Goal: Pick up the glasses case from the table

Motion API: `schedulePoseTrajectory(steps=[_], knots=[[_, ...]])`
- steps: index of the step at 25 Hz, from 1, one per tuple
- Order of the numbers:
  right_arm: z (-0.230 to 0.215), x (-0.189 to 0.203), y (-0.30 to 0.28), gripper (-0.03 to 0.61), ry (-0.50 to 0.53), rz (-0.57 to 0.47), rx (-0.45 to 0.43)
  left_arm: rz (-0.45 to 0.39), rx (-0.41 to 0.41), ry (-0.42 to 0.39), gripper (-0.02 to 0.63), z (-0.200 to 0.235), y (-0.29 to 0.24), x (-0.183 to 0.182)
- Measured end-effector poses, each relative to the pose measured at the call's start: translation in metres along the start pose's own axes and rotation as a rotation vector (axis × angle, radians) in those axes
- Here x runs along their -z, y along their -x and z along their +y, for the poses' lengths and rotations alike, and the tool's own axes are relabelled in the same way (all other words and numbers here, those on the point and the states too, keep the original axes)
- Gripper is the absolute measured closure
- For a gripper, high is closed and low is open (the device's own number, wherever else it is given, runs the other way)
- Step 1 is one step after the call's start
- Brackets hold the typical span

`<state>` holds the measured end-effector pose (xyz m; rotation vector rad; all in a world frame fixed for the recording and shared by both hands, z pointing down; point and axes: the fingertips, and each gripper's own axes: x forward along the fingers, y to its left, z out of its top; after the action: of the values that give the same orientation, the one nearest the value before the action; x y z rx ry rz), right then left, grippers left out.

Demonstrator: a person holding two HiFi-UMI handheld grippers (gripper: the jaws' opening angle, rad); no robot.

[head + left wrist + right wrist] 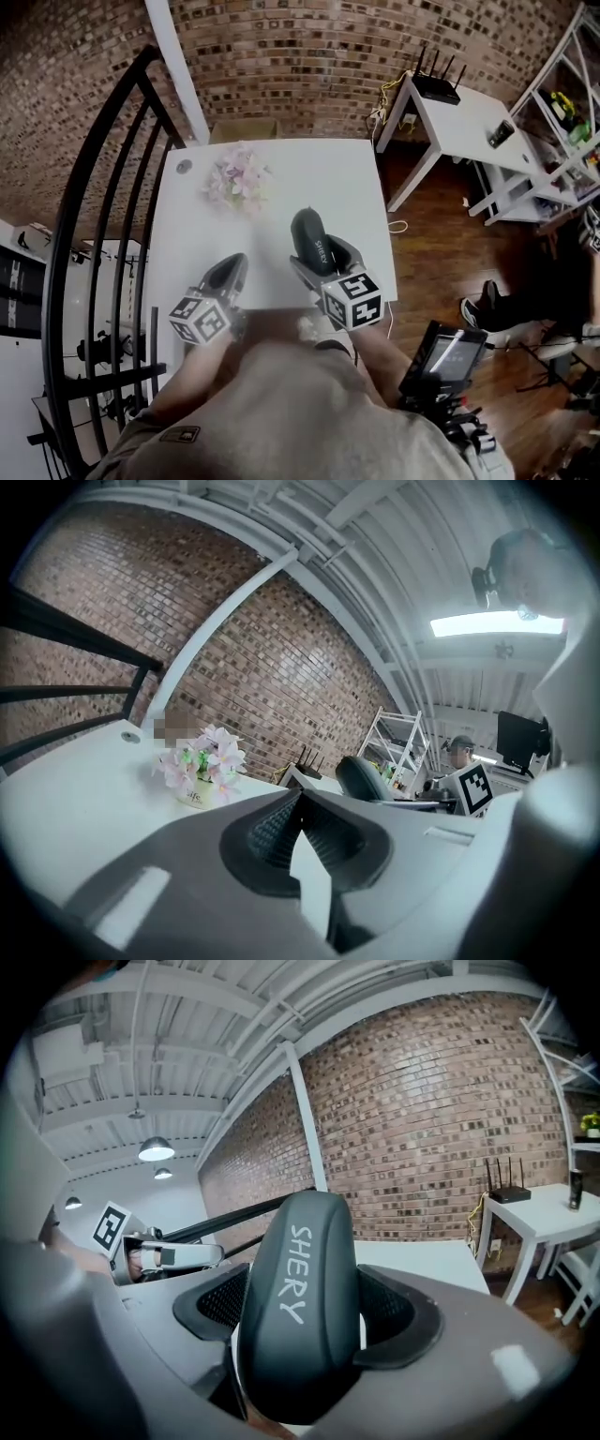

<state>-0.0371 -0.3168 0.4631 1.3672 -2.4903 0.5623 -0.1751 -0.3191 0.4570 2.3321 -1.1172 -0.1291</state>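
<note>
The pick-up looks all but done: the right gripper [323, 261] has its tongs pinched on the flanks of the dark glasses case [311, 236], which stands lengthways between the ribbed pads with its rounded end pointing away from the person and the white lettering "SHERY" along its lid. In the right gripper view the case fills the gap between the tongs. Its far end rises against the wall and ceiling rather than lying on the tabletop, so I judge it already off the surface, though no view shows the gap beneath it outright. The left gripper [232, 266] hovers beside it at the near edge of the table, its tongs pressed together at the tips with nothing between them, and takes no part in the hold. What remains, if anything, is to raise the case clear and keep it steady. The white table [309, 178] is square and nearly bare, with only a small pot of pink flowers [236, 180] toward its far left. Behind it stands a brick wall [309, 56], a black railing [103, 187] curves along the left, and to the right, over a wooden floor [431, 244], a white side desk [450, 117] carries a black router [436, 87].
</note>
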Motion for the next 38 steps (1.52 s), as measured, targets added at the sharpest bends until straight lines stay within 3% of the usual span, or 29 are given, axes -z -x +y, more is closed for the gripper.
schedulePoseTrajectory(steps=[38], knots=[[-0.007, -0.002, -0.009, 0.207, -0.018, -0.022, 0.01, 0.031, 0.005, 0.011, 0.612, 0.01, -0.014, 0.005]])
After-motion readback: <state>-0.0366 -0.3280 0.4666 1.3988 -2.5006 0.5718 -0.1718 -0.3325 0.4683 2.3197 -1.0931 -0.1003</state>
